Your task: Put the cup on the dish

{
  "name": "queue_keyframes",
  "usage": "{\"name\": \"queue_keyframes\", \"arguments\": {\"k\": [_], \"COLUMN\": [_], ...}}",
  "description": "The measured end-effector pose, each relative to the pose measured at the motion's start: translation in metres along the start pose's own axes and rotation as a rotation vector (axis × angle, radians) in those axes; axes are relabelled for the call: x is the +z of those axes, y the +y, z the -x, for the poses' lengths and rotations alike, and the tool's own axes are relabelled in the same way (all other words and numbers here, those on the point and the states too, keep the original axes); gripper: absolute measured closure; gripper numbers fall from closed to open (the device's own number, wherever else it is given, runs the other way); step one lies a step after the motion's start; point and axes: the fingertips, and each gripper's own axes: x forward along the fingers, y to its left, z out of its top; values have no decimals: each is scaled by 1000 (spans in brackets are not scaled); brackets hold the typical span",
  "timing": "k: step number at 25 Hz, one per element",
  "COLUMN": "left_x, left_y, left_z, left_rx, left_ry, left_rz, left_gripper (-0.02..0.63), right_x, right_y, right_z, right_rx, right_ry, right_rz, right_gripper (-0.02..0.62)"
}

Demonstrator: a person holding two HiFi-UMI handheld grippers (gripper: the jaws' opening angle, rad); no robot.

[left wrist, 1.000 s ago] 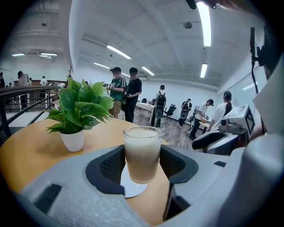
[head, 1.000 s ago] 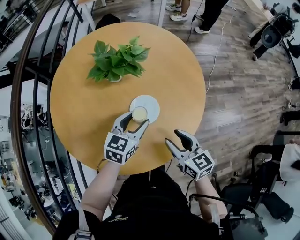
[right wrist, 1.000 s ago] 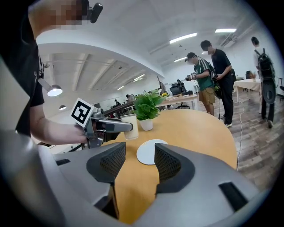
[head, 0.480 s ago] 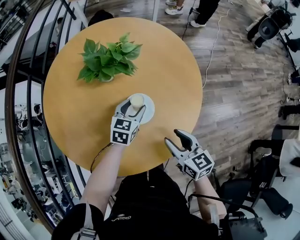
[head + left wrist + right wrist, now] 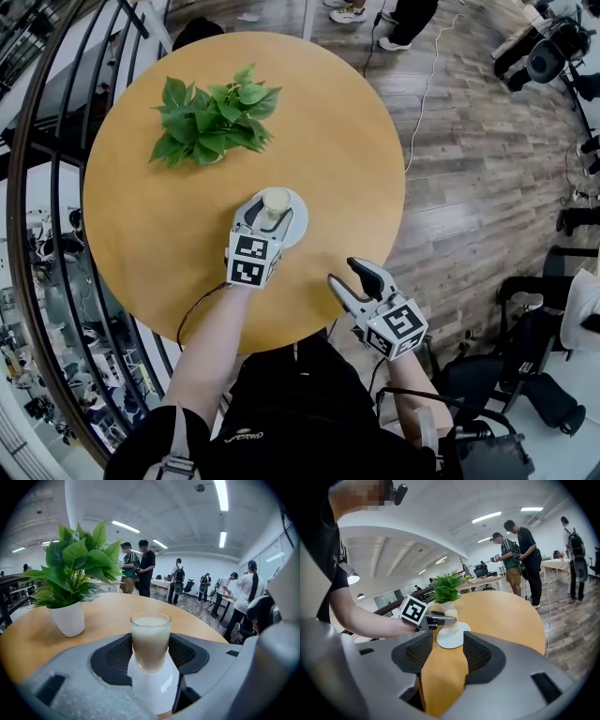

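Cup (image 5: 150, 641): upright, filled with a pale liquid, standing over the middle of the white dish (image 5: 298, 231). I cannot tell from the left gripper view whether its base is fully down. My left gripper (image 5: 272, 208) is closed on it, one dark pad against each side of the glass.

Change over the last second: the cup was at the near edge of the dish and is now further in, toward the centre. My left arm has reached forward with it. Over the last half second there is hardly any shift (position seems settled).

My right gripper (image 5: 349, 277) hangs just off the near edge of the round wooden table (image 5: 328, 141), same place as before. Its jaws stand well apart with nothing between them; only tabletop shows through the gap.

Potted plant (image 5: 211, 117) sits beyond the dish, apart from it.
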Motion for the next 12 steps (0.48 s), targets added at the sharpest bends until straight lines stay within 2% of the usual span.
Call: {"name": "queue_keyframes", "arguments": {"k": [12], "left_x": [-16], "left_y": [0], "left_z": [-4], "left_rx": [4], "left_ry": [22], "left_rz": [-16], "left_gripper": [360], "right_x": [-4], "right_y": [7], "right_z": [-4], "right_rx": [14], "right_ry": [10], "right_rz": [-12], "right_gripper": [391]}}
